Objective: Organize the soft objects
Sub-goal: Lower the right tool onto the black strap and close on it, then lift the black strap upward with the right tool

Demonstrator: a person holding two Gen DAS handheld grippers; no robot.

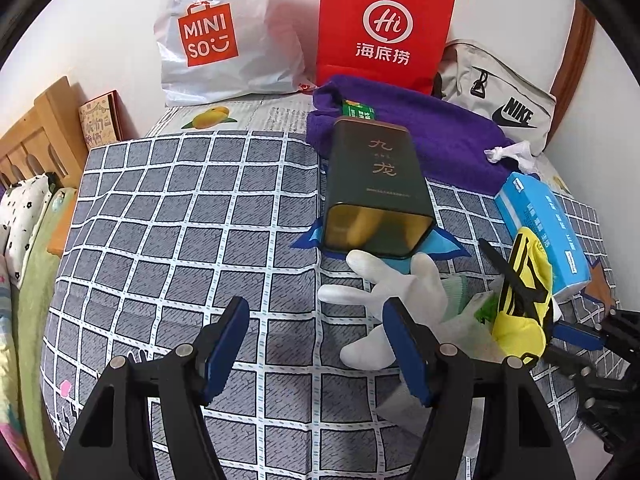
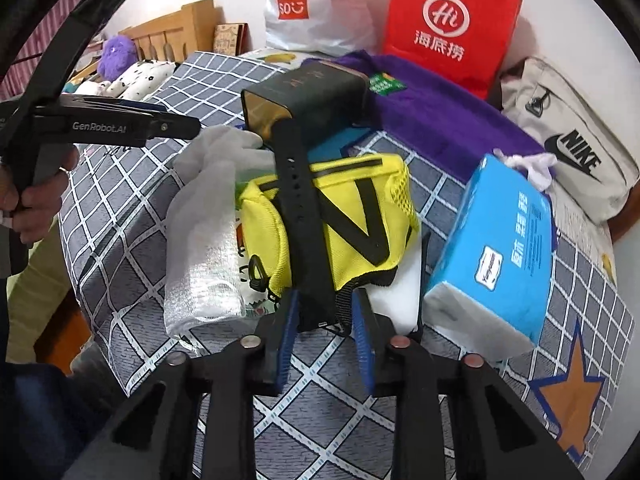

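A yellow pouch with black stripes and a black strap lies on the checked bed cover. My right gripper is shut on the pouch's near end, where the strap meets it. In the left wrist view the pouch hangs at the right by that gripper. A white glove lies just past my left gripper, which is open with nothing between its fingers. The glove lies left of the pouch. A dark green tin lies on its side, its open mouth towards the glove.
A blue tissue pack lies right of the pouch, and a purple towel behind the tin. A Miniso bag, a red paper bag and a Nike bag stand along the wall. A wooden headboard is at the left. A hand holds the left gripper.
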